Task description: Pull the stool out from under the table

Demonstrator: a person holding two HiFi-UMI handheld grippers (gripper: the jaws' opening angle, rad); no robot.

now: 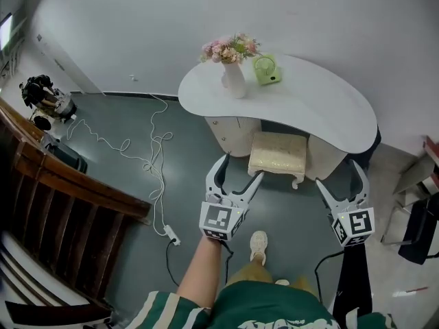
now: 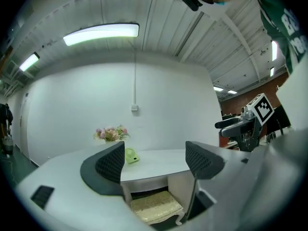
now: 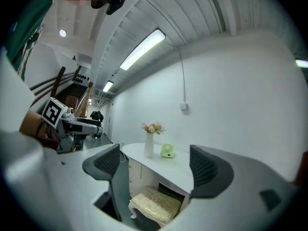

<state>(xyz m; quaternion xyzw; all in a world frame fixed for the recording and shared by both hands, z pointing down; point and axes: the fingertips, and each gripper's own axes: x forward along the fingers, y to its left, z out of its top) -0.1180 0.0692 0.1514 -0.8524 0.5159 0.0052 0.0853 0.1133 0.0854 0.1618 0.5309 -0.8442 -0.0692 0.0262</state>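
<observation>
A cream cushioned stool [image 1: 277, 154] with white curved legs stands half under the white kidney-shaped table [image 1: 322, 108]. The stool [image 2: 155, 206] shows low between the left jaws, and the stool [image 3: 155, 203] shows low between the right jaws. My left gripper [image 1: 236, 170] is open, just short of the stool's near left corner, nothing between its jaws. My right gripper [image 1: 339, 176] is open too, off the stool's right side near the table's pedestal, its jaws holding nothing. In the gripper views, the left gripper [image 2: 156, 161] and the right gripper [image 3: 156, 163] point at the table.
A white vase of pink flowers [image 1: 232, 64] and a small green fan [image 1: 266, 69] stand on the table. A white cable with a power strip [image 1: 169, 234] trails over the grey floor at left. A wooden railing [image 1: 62, 204] runs along the left. The person's shoe [image 1: 258, 247] is behind the grippers.
</observation>
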